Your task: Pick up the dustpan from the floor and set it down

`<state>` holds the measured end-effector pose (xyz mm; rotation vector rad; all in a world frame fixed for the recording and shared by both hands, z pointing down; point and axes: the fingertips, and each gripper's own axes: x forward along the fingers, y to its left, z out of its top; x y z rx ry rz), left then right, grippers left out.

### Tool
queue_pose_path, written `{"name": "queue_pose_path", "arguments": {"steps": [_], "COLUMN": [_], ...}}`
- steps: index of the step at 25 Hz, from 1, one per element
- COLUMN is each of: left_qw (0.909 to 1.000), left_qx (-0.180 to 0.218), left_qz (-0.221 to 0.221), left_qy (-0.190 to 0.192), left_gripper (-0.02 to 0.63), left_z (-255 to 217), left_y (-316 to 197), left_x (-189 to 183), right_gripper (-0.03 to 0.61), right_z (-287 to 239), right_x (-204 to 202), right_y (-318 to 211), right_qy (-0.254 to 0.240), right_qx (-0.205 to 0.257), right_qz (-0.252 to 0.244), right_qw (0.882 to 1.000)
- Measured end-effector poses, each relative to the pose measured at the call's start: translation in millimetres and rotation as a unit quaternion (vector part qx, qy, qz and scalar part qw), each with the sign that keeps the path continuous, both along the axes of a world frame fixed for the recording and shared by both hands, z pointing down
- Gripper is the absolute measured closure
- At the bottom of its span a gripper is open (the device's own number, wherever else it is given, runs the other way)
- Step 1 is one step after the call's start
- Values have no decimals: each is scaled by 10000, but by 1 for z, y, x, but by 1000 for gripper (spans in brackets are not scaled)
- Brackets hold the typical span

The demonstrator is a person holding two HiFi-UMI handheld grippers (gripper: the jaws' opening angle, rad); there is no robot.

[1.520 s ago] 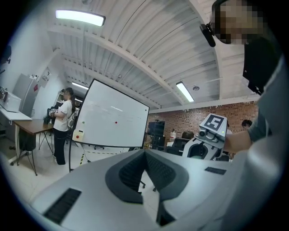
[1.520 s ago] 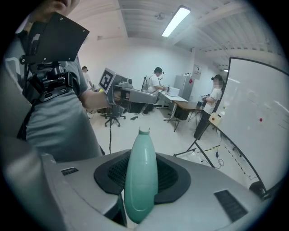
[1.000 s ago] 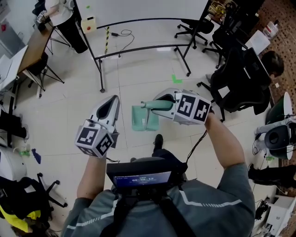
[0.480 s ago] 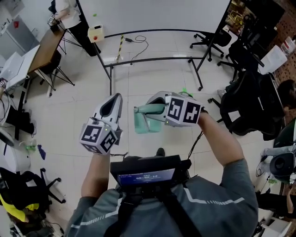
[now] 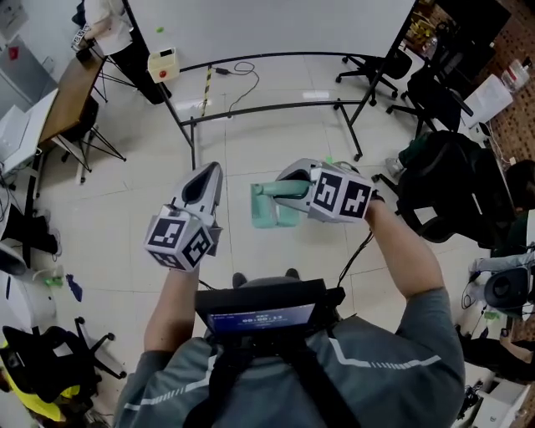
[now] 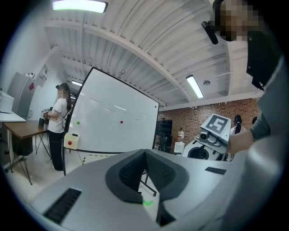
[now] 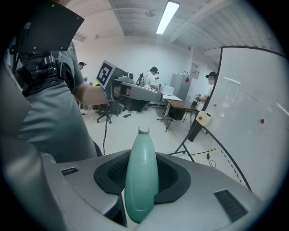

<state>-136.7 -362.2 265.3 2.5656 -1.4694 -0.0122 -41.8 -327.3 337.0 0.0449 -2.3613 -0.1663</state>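
Note:
The mint-green dustpan [image 5: 269, 209] hangs off the floor in front of me, its pan to the left of my right gripper [image 5: 288, 191]. That gripper is shut on the dustpan's handle [image 7: 141, 180], which sticks out between the dark pads [image 7: 174, 173] in the right gripper view. My left gripper [image 5: 203, 185] is held beside it at the left, apart from the dustpan. In the left gripper view, the left gripper [image 6: 144, 155] has its pad tips together and nothing between them.
A whiteboard on a wheeled stand [image 5: 251, 25] stands ahead, with a yellow box [image 5: 161, 63] and a cable [image 5: 238, 71] by its feet. Office chairs [image 5: 435, 167] crowd the right. At the left are a desk [image 5: 58, 92] and a standing person [image 5: 100, 17].
Both grippers have travelled across the room with the walking person, and the dustpan has stayed in the right grip. The green floor mark now lies close behind the right gripper.

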Motion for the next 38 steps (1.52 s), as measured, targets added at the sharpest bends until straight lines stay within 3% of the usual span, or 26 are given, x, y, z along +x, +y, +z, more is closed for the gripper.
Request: {"name": "queue_pose_path", "arguments": {"steps": [6, 11, 18, 26, 38], "left_qw": [9997, 9993, 9969, 9909, 9841], "left_qx": [-208, -323, -738, -1177, -1645], "left_qz": [129, 151, 58, 223, 308], "left_qy": [-93, -103, -263, -615, -592], "left_gripper": [588, 586, 586, 586, 586], "left_z": [20, 55, 199, 363, 471], "left_y": [-13, -35, -92, -105, -110], "left_x": [1, 0, 24, 37, 47], "right_gripper": [443, 443, 443, 442, 442], "right_z": [22, 63, 196, 352, 472], "right_x": [7, 9, 17, 7, 9], "right_y": [-21, -33, -74, -85, -89], "right_qy": [72, 161, 245, 527, 732], "right_qx": [-65, -249, -526, -750, -895], "right_qz": [253, 125, 8, -14, -30], "right_qw": [9996, 9995, 9983, 9958, 9933]}}
